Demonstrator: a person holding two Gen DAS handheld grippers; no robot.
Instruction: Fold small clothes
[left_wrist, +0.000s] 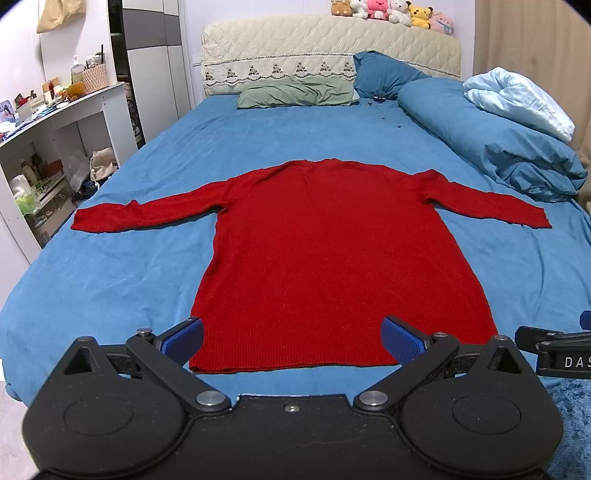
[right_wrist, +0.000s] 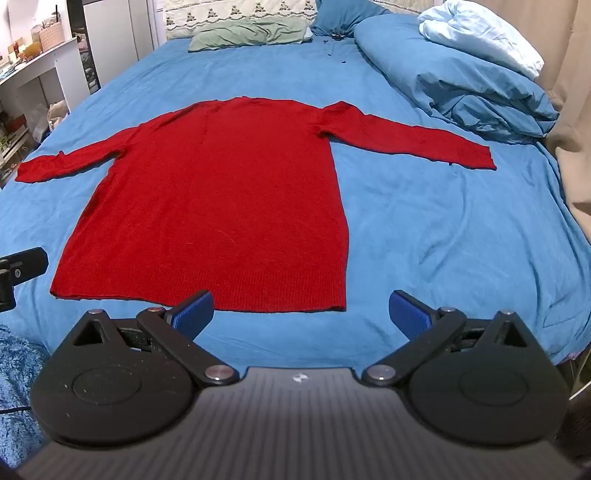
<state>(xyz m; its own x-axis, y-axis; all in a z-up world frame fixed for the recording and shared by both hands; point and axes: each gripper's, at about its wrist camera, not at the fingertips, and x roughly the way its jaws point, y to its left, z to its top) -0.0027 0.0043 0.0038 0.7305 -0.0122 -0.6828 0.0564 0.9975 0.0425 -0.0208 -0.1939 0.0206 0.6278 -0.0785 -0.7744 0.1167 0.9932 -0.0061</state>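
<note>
A: Blue bed (left_wrist: 147, 266) carries red sweater (left_wrist: 332, 258) flat, sleeves spread, hem nearest.
B: Left claw (left_wrist: 291, 338) gapes wide at hem, empty. Right claw (right_wrist: 301, 308) likewise, wide, empty.

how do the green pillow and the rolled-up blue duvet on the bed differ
The green pillow is pale sage and lies low and flat against the headboard; the blue duvet is a deep blue like the sheet, and is heaped in a bulky roll along the right edge of the bed. The pillow bears nothing; the duvet has a pale blue quilt bunched on top. Both are wrinkled and lie clear of the red sweater.
</note>
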